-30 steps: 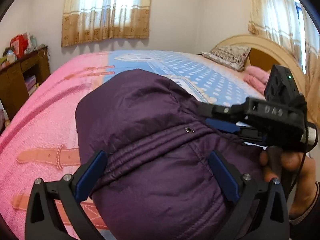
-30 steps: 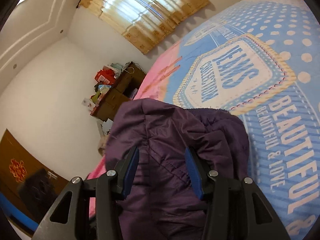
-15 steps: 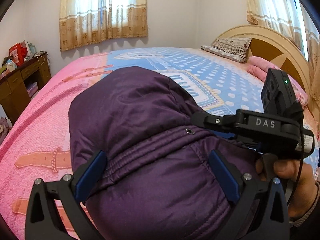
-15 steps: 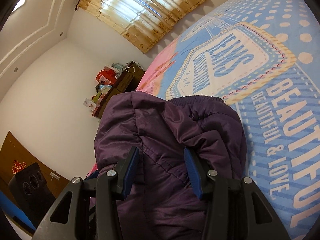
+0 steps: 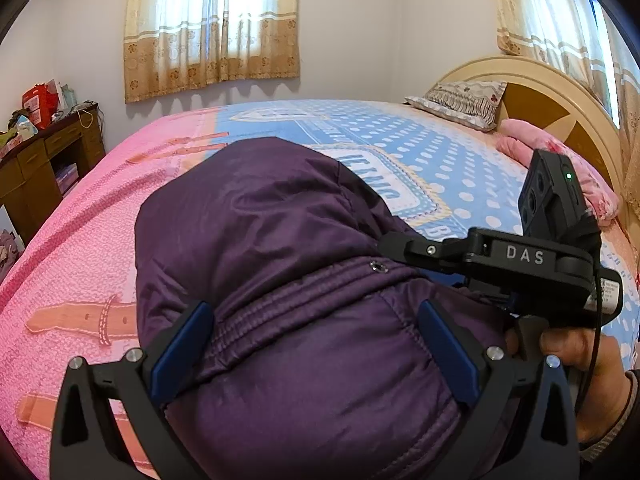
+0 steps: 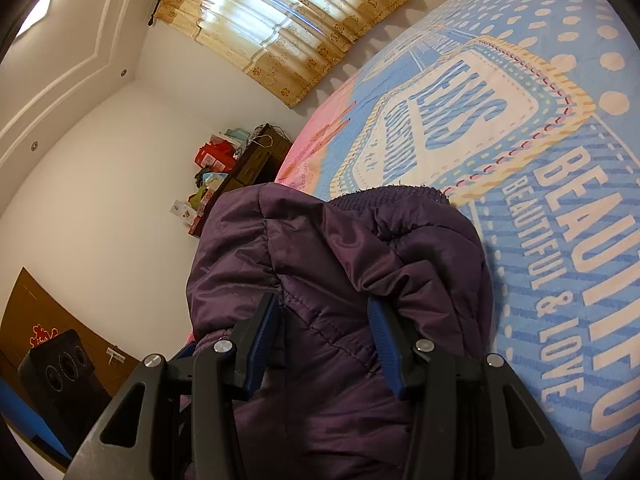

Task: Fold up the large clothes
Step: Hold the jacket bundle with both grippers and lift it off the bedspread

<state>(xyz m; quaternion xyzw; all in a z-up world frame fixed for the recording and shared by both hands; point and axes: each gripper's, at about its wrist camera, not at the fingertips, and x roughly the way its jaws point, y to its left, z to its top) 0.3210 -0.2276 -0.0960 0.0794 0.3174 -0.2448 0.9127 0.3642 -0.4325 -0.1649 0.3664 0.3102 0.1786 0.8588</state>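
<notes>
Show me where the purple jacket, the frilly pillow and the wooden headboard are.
purple jacket (image 5: 280,240): left wrist view, on the smooth bulging upper panel.
frilly pillow (image 5: 460,98): left wrist view, on the middle of its patterned face.
wooden headboard (image 5: 536,80): left wrist view, on the pale curved upper rim.

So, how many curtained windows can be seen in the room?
2: one curtained window on the far wall beyond the bed, one above the headboard. Others may be outside the views.
</notes>
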